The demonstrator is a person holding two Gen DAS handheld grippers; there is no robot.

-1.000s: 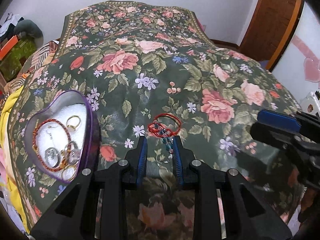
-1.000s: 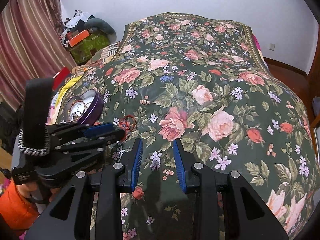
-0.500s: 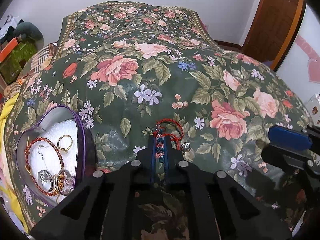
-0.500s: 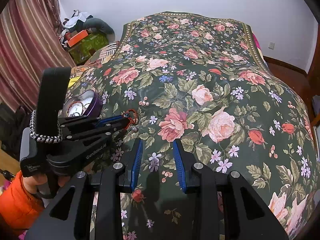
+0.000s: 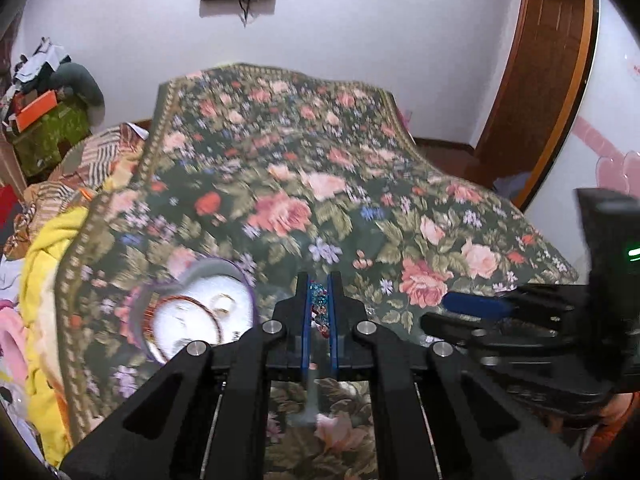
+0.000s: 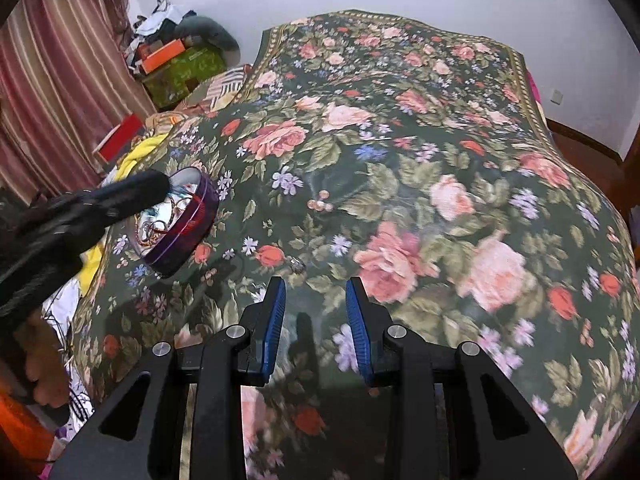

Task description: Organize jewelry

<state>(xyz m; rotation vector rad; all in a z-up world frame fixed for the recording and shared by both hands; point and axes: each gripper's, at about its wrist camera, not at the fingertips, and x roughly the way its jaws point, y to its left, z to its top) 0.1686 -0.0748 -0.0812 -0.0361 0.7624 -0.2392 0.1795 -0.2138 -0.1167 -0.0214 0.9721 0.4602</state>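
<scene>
My left gripper (image 5: 319, 280) is shut on a red and blue beaded bracelet (image 5: 319, 306) and holds it above the floral bedspread, just right of the purple heart-shaped box (image 5: 192, 320). The box has a white lining with a red bead ring and gold rings inside. In the right wrist view the left gripper (image 6: 160, 182) hangs over the box (image 6: 180, 226). My right gripper (image 6: 316, 300) is open and empty, low over the bedspread. A small silver ring (image 6: 297, 266) lies on the cloth just ahead of it.
The floral bedspread (image 6: 400, 160) covers the whole bed. Yellow cloth and clutter (image 5: 44, 248) lie off its left edge. Boxes and clothes (image 6: 172, 60) are piled by the curtain. A wooden door (image 5: 532, 80) stands at the right.
My left gripper closed on the beaded bracelet, lifted it off the bedspread and swung it left toward the heart box. My right gripper moved forward toward the small ring.
</scene>
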